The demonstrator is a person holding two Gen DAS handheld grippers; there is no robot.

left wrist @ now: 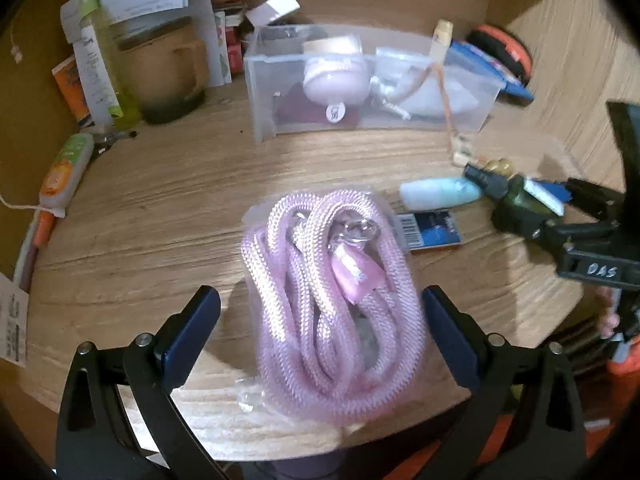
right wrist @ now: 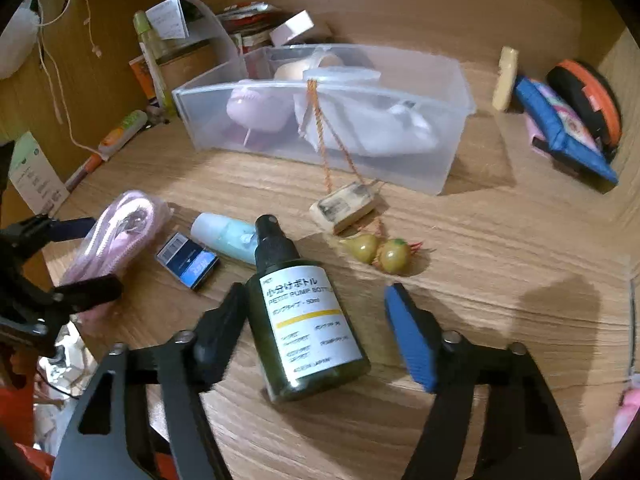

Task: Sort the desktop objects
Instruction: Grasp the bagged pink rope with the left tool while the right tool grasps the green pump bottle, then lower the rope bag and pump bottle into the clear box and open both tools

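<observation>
Both grippers straddle their targets on the wooden desk (left wrist: 140, 208) and neither has a hold yet. On the left side, the left gripper (left wrist: 320, 320) stands wide open over a bagged coil of pink cord (left wrist: 332, 300), which lies flat on the desk between its blue pads (left wrist: 444, 320) with a clear gap on each side. Next along the desk lie a small blue card (right wrist: 188, 260) and a pale blue tube (right wrist: 228, 236), just beside each other and untouched. Further right, the right gripper (right wrist: 320, 320) frames a dark green pump bottle (right wrist: 304, 320) that lies on its side with its nozzle pointing away; the jaws are roughly half open, the left finger looks to be at or almost at the bottle's side, the blue right pad (right wrist: 412, 336) stands clear of it, and the bottle rests on the wood, so it is judged not yet gripped. Beyond the bottle a small wooden block on an orange cord (right wrist: 344, 204) and two green gourd charms (right wrist: 376, 252) sit loose on the desk, the cord running up over the wall of the clear plastic bin (right wrist: 448, 136). That bin, at the back, already holds a round lilac item and something white, which suggests that sorting has begun. At least six loose things remain outside it, so the job looks well short of half done.
</observation>
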